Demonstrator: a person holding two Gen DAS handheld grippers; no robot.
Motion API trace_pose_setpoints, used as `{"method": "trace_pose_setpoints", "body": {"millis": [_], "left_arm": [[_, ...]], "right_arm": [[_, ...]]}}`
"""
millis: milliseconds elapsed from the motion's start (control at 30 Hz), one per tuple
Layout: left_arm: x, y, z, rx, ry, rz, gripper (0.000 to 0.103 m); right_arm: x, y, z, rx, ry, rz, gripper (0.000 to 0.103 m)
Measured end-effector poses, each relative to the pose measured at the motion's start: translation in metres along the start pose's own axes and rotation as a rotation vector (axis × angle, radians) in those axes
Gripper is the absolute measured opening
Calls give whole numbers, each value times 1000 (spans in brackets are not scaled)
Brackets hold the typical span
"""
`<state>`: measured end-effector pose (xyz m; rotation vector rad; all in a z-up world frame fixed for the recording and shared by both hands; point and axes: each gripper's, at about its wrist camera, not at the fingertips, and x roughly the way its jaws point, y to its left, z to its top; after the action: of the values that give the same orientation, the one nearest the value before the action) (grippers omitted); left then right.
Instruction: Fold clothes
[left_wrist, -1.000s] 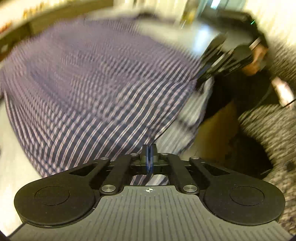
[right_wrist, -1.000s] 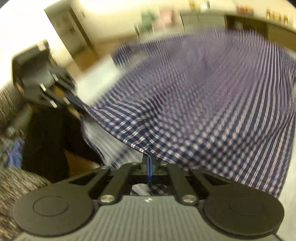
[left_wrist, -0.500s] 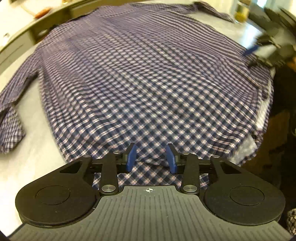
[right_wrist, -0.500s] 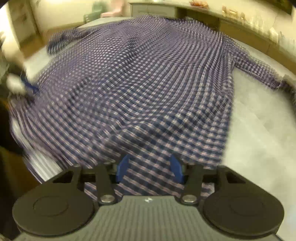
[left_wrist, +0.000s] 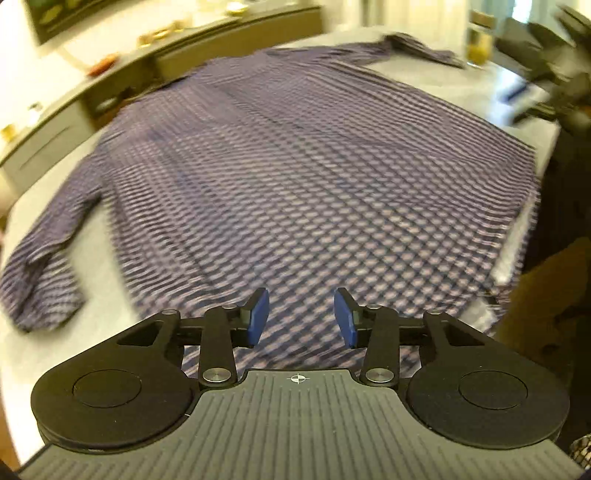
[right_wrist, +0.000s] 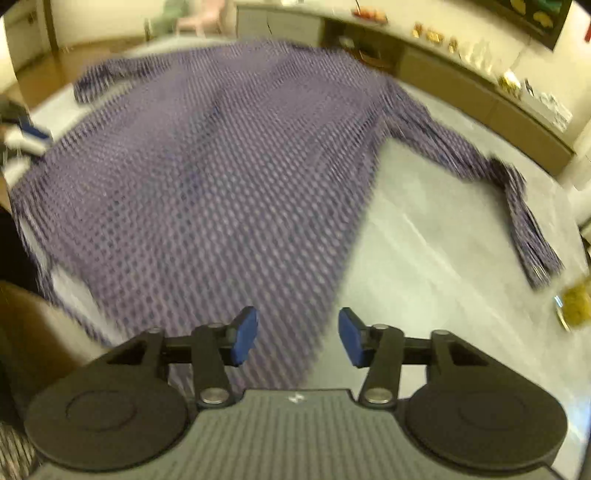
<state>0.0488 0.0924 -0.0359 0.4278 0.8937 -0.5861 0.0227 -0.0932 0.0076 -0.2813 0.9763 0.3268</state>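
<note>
A blue-and-white checked long-sleeved shirt (left_wrist: 295, 177) lies spread flat on a pale grey surface (right_wrist: 424, 258), both sleeves stretched outward. The left gripper (left_wrist: 301, 317) hovers over the shirt's near hem, its blue-padded fingers (left_wrist: 256, 315) apart and holding nothing. The right gripper (right_wrist: 297, 336) hangs above the hem's other corner, beside bare surface, its fingers (right_wrist: 351, 336) likewise apart and empty. A long cabinet (right_wrist: 480, 99) with small items on top runs behind. Both views are motion-blurred.
</note>
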Motion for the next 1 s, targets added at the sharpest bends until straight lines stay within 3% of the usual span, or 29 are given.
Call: {"method": "trace_pose_setpoints", "body": {"millis": [133,200,300,433,533,567,600,667,767,867,1000], "left_arm": [[22,1,-9,-3,77,7,36],[23,7,-21,-32,85,6,41],[24,17,-35,-81,100,28,50],[8,33,-27,-77,89,33,39],[14,66,11,-109,37,81,47],[17,78,26,-122,16,101,49],[21,91,41,-136,-5,122,52],[28,117,72,-164,-47,163,55],[44,156,116,-211,-97,224,61],[96,201,144,-302,-51,279,59],[156,241,167,-414,-31,263,54]], "right_arm": [[37,6,16,37,-25,40,51],[57,-3,16,70,13,60,45],[58,-17,7,57,40,55,46],[52,-23,7,-28,161,18,46],[45,-30,35,-49,87,-36,46],[42,-32,44,-55,59,-54,51],[40,-34,54,-62,32,-73,63],[43,-40,81,-62,-39,-117,71],[76,-59,128,-7,-113,-142,71],[125,-82,170,53,-181,-164,70],[180,-110,206,49,-187,-202,66]]}}
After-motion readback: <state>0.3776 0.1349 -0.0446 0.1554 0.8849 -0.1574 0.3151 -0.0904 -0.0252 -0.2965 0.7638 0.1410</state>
